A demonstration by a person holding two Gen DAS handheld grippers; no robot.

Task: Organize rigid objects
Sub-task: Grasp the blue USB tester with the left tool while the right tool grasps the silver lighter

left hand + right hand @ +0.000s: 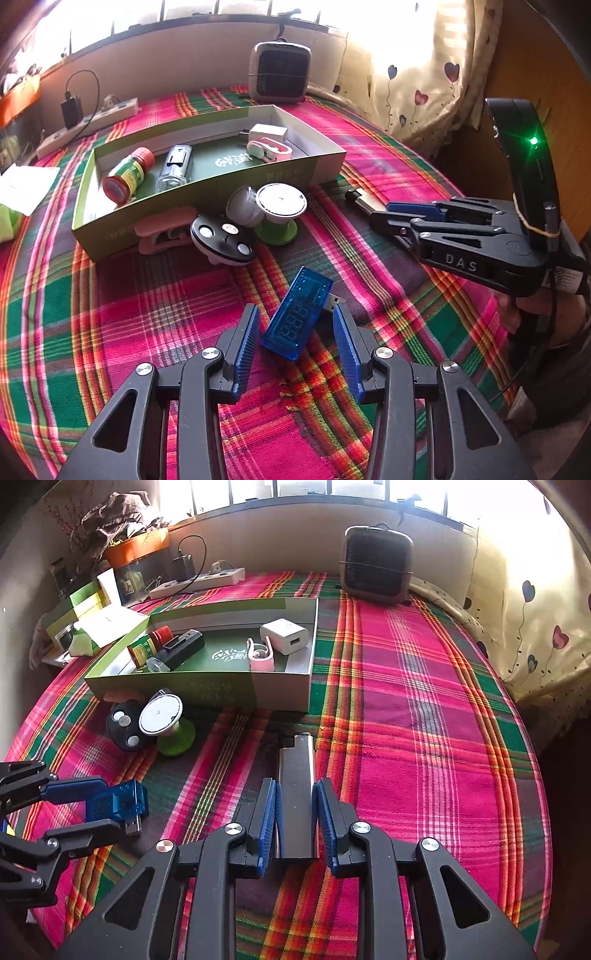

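Two hand-held grippers work a plaid-covered table at once. The right gripper has its blue pads clamped on a slim metal lighter at the lower centre of the right wrist view. The lighter lies flat on the cloth, its long axis running up the frame along the fingers, its dark cap end pointing toward the green box at upper left.

The left gripper stands about half open around a blue USB meter, lower centre of the left wrist view. Neither pad appears to press on the meter, though its metal plug lies just beside the right-hand pad. The meter sits on a diagonal across the jaws, plug toward the upper right, closed end toward the lower left.

By the look of it, the pick-up step is in hand: one piece gripped, one only straddled. The next move probably calls for the left wrist to square its pads to the meter's long sides before closing, and for the lighter to be lifted and carried to the box, which already holds a red-capped bottle, a clear bottle, a white charger and a pink clip
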